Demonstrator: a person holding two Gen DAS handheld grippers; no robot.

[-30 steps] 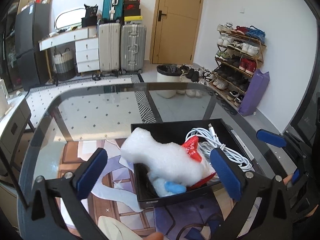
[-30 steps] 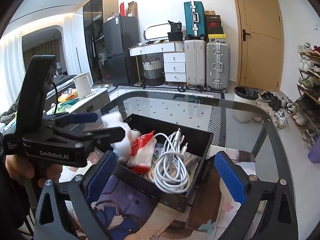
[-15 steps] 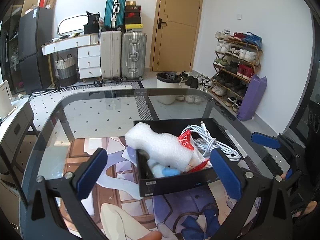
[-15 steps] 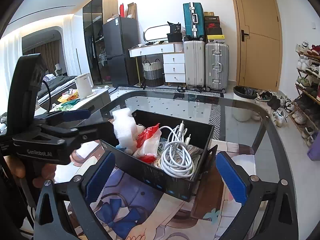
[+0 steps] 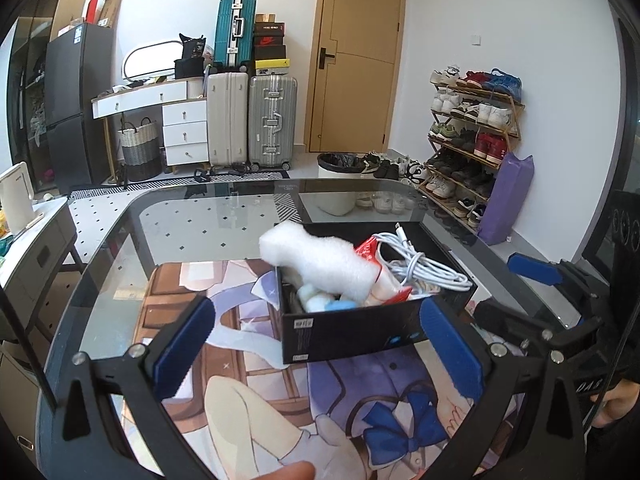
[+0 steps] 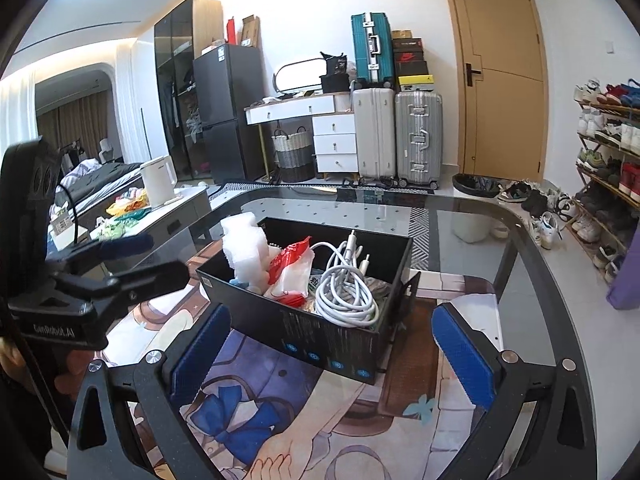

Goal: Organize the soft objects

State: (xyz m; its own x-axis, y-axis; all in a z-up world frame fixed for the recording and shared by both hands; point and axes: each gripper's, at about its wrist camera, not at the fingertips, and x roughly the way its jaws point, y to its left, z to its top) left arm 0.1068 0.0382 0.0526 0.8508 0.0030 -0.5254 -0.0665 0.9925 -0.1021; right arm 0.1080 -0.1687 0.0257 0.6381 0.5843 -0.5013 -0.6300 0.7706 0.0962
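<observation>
A black box (image 5: 344, 330) (image 6: 320, 340) stands on a printed mat on the glass table. White foam wrap (image 5: 316, 266) (image 6: 244, 248) sticks out over the box's left end. Beside it lie a red and white packet (image 5: 372, 254) (image 6: 294, 268), a coiled white cable (image 5: 424, 268) (image 6: 344, 292) and a small blue and white soft piece (image 5: 328, 300). My left gripper (image 5: 316, 340) is open, near the box's front wall with nothing between its fingers. My right gripper (image 6: 328, 348) is open too, facing the box's long side. Each gripper shows at the edge of the other's view.
The printed mat (image 5: 280, 408) covers the near part of the glass table (image 5: 208, 216). Beyond the table stand suitcases (image 5: 248, 120), a white dresser (image 5: 176, 120), a bin (image 5: 340, 184) and a shoe rack (image 5: 472, 128). A white kettle (image 6: 158, 180) sits on a low cabinet at the left.
Both grippers have pulled back from the box and it now sits farther off. The foam wrap stays resting on the box's left end.
</observation>
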